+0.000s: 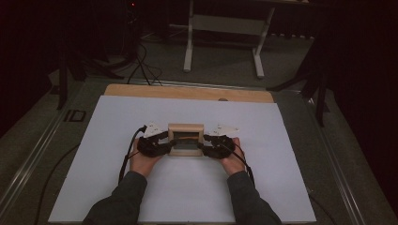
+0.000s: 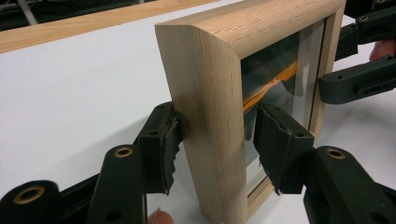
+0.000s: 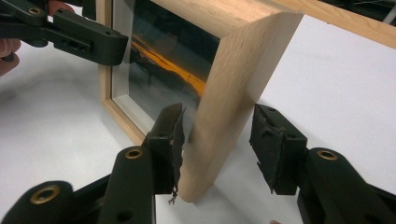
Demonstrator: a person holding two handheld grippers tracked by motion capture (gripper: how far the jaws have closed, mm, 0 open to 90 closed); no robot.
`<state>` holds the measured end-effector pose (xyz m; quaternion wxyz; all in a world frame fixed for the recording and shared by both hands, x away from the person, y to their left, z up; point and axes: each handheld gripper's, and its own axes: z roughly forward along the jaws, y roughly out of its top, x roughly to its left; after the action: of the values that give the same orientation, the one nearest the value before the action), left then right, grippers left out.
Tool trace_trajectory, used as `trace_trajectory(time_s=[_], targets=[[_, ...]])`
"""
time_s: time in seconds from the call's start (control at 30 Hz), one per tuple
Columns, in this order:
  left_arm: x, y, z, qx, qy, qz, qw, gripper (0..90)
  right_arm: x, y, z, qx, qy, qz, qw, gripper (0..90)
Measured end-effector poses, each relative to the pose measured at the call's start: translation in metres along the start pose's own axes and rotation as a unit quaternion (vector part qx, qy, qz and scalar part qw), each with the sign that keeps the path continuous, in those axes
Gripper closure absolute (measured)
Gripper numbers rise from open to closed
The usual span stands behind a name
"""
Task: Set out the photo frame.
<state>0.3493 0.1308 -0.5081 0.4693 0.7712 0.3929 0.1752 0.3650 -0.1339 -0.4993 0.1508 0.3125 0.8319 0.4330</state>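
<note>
**Frame stands between two tools, one at each upright edge**

The wooden picture frame (image 1: 186, 139) stands on edge on the white bench (image 1: 117, 122), near its middle, glass face toward the person. Its long axis runs from 9 to 3 o'clock in the high view. The left tool (image 1: 165, 143) meets the frame from 9 o'clock and the right tool (image 1: 205, 144) from 3 o'clock, both equally near it, so the coming move turns on this symmetry.

In the left gripper view, the left tool (image 2: 212, 140) straddles the frame's (image 2: 210, 93) side rail: one pad touches the back, the other sits just off the glass side, so the jaws are parted and not clamped. In the right gripper view, the right tool (image 3: 219, 144) brackets the opposite rail of the frame (image 3: 238, 79) with one pad touching or nearly so and a clear gap at the other pad. Neither grips firmly; I judge both must squeeze together before any lift.
</note>
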Motion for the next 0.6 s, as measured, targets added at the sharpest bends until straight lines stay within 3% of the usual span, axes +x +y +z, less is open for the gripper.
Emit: trace_trajectory(time_s=[0.6], targets=[[0.0013, 0.0017, 0.0007, 0.002, -0.004, 0.002, 1.0, 49.8, 0.0004, -0.0004, 0.0007, 0.0, -0.001, 0.003, 1.0, 53.4]])
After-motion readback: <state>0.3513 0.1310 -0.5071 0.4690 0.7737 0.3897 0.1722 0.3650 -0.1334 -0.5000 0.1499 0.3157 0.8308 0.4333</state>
